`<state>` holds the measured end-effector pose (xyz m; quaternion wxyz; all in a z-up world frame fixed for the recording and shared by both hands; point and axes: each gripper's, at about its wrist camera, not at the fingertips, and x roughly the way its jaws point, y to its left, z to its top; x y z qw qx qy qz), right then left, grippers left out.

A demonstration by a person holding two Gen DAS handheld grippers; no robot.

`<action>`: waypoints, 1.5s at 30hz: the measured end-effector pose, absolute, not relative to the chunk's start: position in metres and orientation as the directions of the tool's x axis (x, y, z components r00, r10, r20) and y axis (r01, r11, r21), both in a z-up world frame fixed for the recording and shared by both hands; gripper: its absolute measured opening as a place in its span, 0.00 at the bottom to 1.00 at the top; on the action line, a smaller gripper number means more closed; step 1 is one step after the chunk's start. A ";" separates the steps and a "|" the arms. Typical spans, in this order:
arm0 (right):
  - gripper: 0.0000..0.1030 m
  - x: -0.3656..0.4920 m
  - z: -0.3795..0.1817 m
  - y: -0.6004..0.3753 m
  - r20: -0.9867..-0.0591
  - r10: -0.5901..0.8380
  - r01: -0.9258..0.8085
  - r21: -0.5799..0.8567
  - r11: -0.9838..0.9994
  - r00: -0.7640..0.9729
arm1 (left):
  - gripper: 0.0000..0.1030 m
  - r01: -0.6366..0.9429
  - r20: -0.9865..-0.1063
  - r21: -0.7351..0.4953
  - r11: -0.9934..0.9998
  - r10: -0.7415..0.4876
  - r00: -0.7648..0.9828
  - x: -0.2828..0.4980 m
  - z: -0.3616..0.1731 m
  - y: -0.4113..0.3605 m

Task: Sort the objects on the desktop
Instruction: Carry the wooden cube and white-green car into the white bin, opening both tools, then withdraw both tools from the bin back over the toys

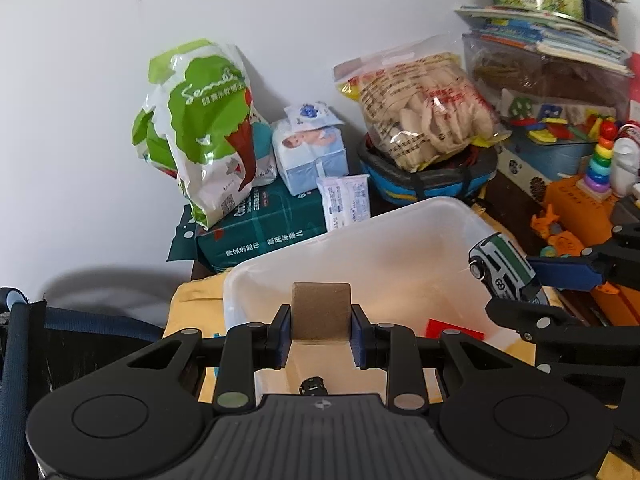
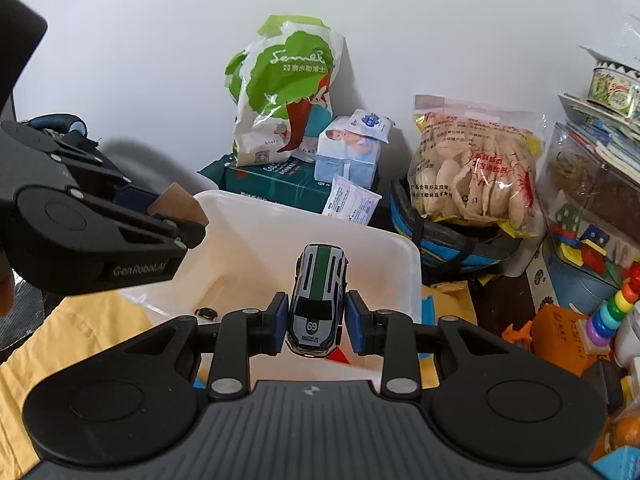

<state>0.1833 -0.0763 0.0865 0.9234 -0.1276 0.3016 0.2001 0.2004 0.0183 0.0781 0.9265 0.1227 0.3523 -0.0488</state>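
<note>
Toy car (image 2: 316, 304) reads "69"; left tool (image 2: 176, 216) "GenRobot.AI"; green bag (image 2: 288, 92) perhaps "Semeli".

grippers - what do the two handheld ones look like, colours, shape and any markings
Both grippers, left and right, are matte black plastic with linkage arms pinned by silver rivets and round discs either side of a ribbed grey base bearing a small round logo. The jaws carry blue pads. Seen from the right wrist camera, the left gripper's side reads "GenRobot.AI" in grey letters. No cables or sleeves show.
</note>
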 end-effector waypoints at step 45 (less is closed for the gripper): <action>0.54 0.117 0.023 -0.120 -0.704 0.307 -0.451 -0.022 0.892 0.640 | 0.58 0.249 -0.802 0.138 0.959 -0.039 0.596 0.090 -0.003 0.039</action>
